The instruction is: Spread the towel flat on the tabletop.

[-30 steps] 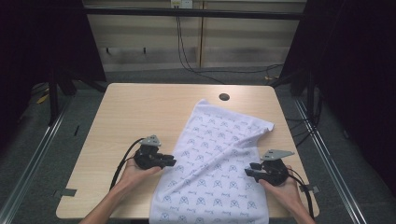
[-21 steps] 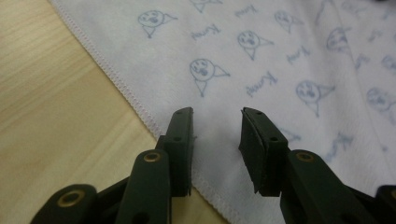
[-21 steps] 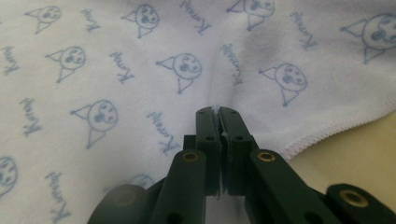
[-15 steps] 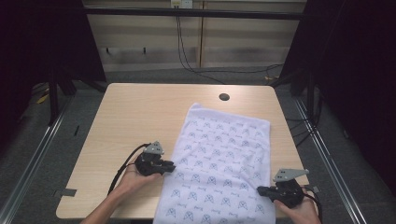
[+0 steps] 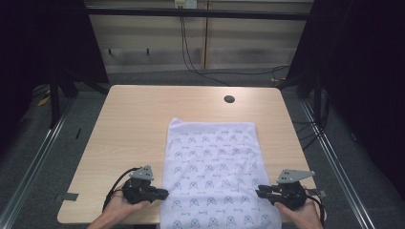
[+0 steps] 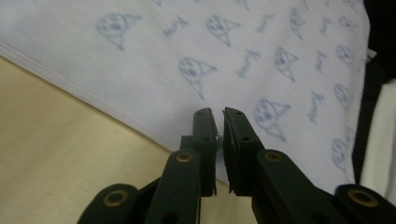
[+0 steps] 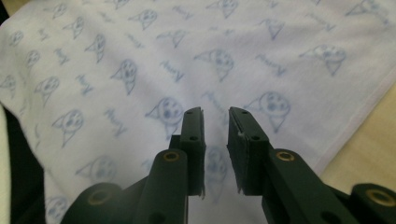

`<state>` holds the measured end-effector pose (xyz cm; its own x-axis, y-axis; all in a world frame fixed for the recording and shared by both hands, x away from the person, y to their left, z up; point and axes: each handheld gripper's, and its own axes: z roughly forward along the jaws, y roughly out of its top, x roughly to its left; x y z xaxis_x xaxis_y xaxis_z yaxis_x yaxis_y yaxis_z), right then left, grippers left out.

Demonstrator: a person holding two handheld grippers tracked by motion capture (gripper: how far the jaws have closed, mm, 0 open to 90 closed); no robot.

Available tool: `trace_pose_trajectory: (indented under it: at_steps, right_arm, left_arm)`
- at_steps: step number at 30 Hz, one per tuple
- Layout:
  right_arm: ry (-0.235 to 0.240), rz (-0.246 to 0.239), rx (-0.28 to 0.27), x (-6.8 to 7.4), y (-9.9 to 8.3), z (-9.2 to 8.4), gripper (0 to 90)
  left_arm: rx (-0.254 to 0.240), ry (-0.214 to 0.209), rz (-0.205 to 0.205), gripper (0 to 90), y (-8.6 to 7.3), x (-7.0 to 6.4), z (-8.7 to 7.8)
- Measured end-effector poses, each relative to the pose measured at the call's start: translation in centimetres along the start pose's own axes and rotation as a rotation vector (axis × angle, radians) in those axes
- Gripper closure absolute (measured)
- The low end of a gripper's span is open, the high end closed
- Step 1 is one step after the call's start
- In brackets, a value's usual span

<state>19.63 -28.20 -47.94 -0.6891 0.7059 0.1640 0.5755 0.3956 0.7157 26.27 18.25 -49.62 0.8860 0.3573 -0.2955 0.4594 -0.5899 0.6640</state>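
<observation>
Our two hand-held grippers, black and alike

We hold a left gripper (image 5: 160, 193) and a right gripper (image 5: 260, 192), each with a chunky black body topped by a grey three-cornered plate and trailed by a black cable; up close, our jaws are flat matte black bars with small screw holes, hinged on black links by brass-coloured pivot pins, and our forearms are bare, with no sleeves

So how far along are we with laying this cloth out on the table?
Mostly done: the patterned cloth lies flat on the table, near end over the front edge. In hand: the left gripper and right gripper sit at its side edges, nothing between either's jaws. Left, probably: folding.
</observation>
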Motion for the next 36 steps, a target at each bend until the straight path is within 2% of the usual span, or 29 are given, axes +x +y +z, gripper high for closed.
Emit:
trace_pose_trajectory:
  at_steps: [1, 2, 3, 4, 5, 6, 7, 8, 9, 11, 13, 16, 18, 20, 22, 23, 24, 25, 26, 27, 28, 30, 31, 32, 34, 35, 36]
  right_arm:
    - [-0.004, 0.004, -0.008, -0.3, 0.3, 0.2, 72.9]
    - [-0.004, 0.004, -0.008, -0.3, 0.3, 0.2, 72.9]
    - [-0.02, 0.011, -0.029, -1.0, 1.1, 0.7, 71.0]
    - [-0.02, 0.011, -0.029, -1.0, 1.1, 0.7, 71.0]
    - [-0.034, 0.011, -0.029, -1.7, 1.7, 1.4, 66.9]
    - [-0.048, 0.018, -0.023, -2.1, 2.0, 1.8, 64.9]
    - [-0.052, 0.02, -0.021, -2.4, 2.2, 2.2, 63.0]
    - [-0.052, 0.02, -0.021, -2.4, 2.2, 2.2, 63.0]
    - [-0.058, 0.024, -0.017, -2.9, 2.5, 2.6, 61.6]
    - [-0.091, 0.024, -0.003, -3.8, 3.2, 3.6, 58.8]
    - [-0.102, 0.033, -0.004, -4.6, 3.8, 4.2, 57.2]
    - [-0.145, 0.018, 0.02, -5.7, 5.0, 5.7, 55.3]
    - [-0.149, 0.018, 0.009, -6.1, 5.4, 6.0, 55.4]
    - [-0.159, 0.022, 0.011, -6.8, 6.5, 7.0, 55.9]
    - [-0.163, 0.029, 0.011, -7.0, 6.8, 7.3, 57.2]
    - [-0.163, 0.027, 0.025, -7.3, 6.8, 8.1, 63.9]
    - [-0.17, 0.011, 0.04, -7.3, 6.6, 8.4, 65.4]
    - [-0.168, 0.001, 0.032, -7.3, 6.5, 8.3, 70.3]
    - [-0.169, 0.01, 0.052, -7.2, 6.6, 8.1, 78.5]
    - [-0.169, 0.01, 0.052, -7.2, 6.6, 8.1, 78.5]
    - [-0.16, -0.001, 0.057, -6.9, 6.5, 8.0, 83.0]
    - [-0.157, -0.001, 0.066, -6.2, 6.0, 7.6, 87.3]
    - [-0.142, -0.019, 0.075, -5.3, 5.5, 7.0, 88.5]
    - [-0.142, -0.019, 0.075, -5.3, 5.5, 7.0, 88.5]
    - [-0.115, -0.019, 0.081, -4.2, 4.6, 6.3, 88.6]
    - [-0.092, -0.021, 0.093, -2.9, 3.6, 5.3, 88.6]
    - [-0.084, -0.023, 0.09, -2.5, 3.2, 5.0, 88.5]
  left_arm:
    - [-0.03, 0.024, -0.012, 81.6, 0.6, 0.8, 0.0]
    - [-0.03, 0.024, -0.012, 79.3, 0.6, 0.8, 0.0]
    - [-0.066, 0.042, -0.036, 78.4, 1.5, 2.0, 0.1]
    - [-0.066, 0.042, -0.036, 77.0, 1.5, 2.0, 0.1]
    - [-0.074, 0.078, -0.036, 75.4, 2.5, 3.2, 0.6]
    - [-0.074, 0.078, -0.036, 73.4, 2.5, 3.2, 0.6]
    - [-0.077, 0.111, -0.043, 71.0, 3.2, 4.2, 1.2]
    - [-0.077, 0.111, -0.043, 70.1, 3.2, 4.2, 1.2]
    - [-0.073, 0.117, -0.057, 70.1, 3.7, 5.0, 1.5]
    - [-0.103, 0.14, -0.061, 64.5, 4.2, 5.9, 1.9]
    - [-0.111, 0.156, -0.073, 57.6, 4.7, 6.4, 2.0]
    - [-0.126, 0.17, -0.078, 56.4, 4.8, 6.9, 2.2]
    - [-0.106, 0.192, -0.073, 56.5, 4.9, 7.4, 2.4]
    - [-0.125, 0.212, -0.088, 56.8, 5.2, 8.1, 2.3]
    - [-0.127, 0.227, -0.087, 56.8, 5.2, 8.3, 2.3]
    - [-0.125, 0.227, -0.082, 57.7, 5.1, 8.4, 2.5]
    - [-0.122, 0.233, -0.075, 58.4, 5.1, 8.3, 2.5]
    - [-0.11, 0.237, -0.061, 60.4, 5.1, 8.1, 2.6]
    - [-0.11, 0.237, -0.061, 66.4, 5.1, 8.1, 2.6]
    - [-0.095, 0.252, -0.034, 66.4, 5.1, 7.8, 2.6]
    - [-0.09, 0.266, -0.016, 72.7, 5.0, 7.5, 2.6]
    - [-0.069, 0.255, 0.003, 82.3, 4.9, 6.9, 2.6]
    - [-0.063, 0.228, 0.005, 85.8, 4.6, 6.3, 2.4]
    - [-0.063, 0.228, 0.005, 86.2, 4.6, 6.3, 2.4]
    - [-0.044, 0.189, 0.006, 86.4, 3.9, 5.3, 2.0]
    - [-0.037, 0.152, 0.009, 86.8, 3.3, 4.3, 1.7]
    - [-0.031, 0.117, -0.002, 86.8, 2.8, 3.8, 1.5]
